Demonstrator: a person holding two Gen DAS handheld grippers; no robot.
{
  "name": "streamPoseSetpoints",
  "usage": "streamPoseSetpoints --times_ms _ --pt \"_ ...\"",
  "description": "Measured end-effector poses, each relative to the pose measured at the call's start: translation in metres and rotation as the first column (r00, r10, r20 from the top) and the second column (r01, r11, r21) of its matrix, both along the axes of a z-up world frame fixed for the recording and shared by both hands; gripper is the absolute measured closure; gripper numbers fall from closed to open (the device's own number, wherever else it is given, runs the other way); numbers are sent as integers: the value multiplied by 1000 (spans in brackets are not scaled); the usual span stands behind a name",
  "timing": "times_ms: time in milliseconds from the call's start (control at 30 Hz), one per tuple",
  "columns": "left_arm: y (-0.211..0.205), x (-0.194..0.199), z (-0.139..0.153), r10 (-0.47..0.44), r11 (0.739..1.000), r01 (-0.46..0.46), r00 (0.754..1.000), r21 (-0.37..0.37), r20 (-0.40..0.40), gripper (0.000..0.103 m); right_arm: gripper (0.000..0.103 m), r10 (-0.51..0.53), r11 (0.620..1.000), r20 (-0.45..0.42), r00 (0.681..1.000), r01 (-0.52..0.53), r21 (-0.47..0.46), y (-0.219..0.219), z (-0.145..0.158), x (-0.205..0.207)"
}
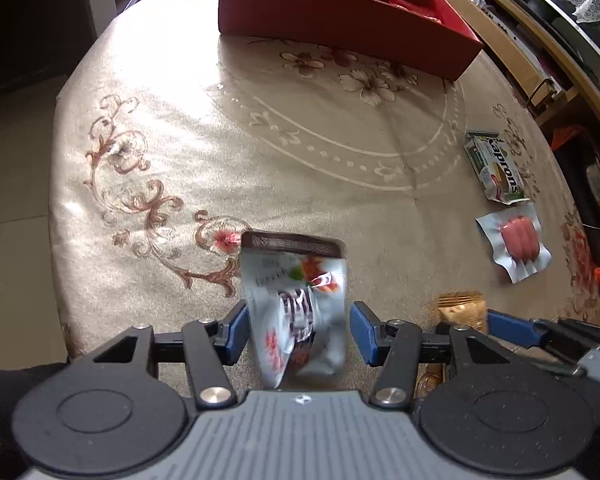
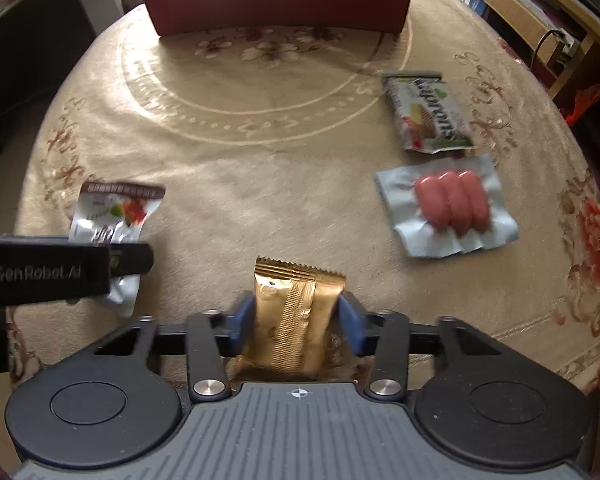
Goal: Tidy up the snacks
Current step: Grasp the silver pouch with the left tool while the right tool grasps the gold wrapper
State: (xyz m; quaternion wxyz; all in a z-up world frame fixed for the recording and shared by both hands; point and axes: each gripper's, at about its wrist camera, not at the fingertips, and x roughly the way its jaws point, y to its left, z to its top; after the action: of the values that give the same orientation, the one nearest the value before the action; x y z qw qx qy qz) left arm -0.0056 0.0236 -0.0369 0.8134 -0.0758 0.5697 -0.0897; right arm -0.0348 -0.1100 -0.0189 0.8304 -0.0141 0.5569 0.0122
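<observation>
Table (image 1: pixel 180 152) covered in a beige cloth with brown floral scrolls fills both wrist views, seen from above along each gripper's blue-padded fingers. The left gripper (image 1: pixel 298 328) points steeply down at a silver foil snack pouch with a dark brown top band and red-green print (image 1: pixel 296 296). The pouch stands between the fingers; the left pad touches its edge, while a narrow gap shows at the right pad, so the fingers are close together but not clearly clamped. The right gripper (image 2: pixel 296 320) has its fingers pressed on a gold foil snack packet with a crimped top edge (image 2: pixel 296 316) — both pads meet its sides.

Further right on the cloth lie a green and white wafer packet (image 2: pixel 430 114) and, just below it, a clear vacuum pack of three pink sausages (image 2: pixel 452 204), neither touched. At the far edge of the table stands a long, dark red cardboard box (image 2: pixel 280 4) with low walls, already holding some wrapped snacks — its contents are too small to identify.
</observation>
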Motion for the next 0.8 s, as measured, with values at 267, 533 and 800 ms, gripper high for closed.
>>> streamPoseSetpoints --times_ms 267,533,800 --pt "-16 -3 -3 -39 994 36 999 101 22 31 55 -5 1000 26 1000 5 8 -15 6 1" --pt "-19 -9 -1 -32 987 23 998 162 49 55 56 22 1000 14 1000 -22 13 -15 3 1" --pt "-16 -10 18 -12 994 3 997 110 81 56 57 6 999 66 998 -9 44 -24 18 -5"
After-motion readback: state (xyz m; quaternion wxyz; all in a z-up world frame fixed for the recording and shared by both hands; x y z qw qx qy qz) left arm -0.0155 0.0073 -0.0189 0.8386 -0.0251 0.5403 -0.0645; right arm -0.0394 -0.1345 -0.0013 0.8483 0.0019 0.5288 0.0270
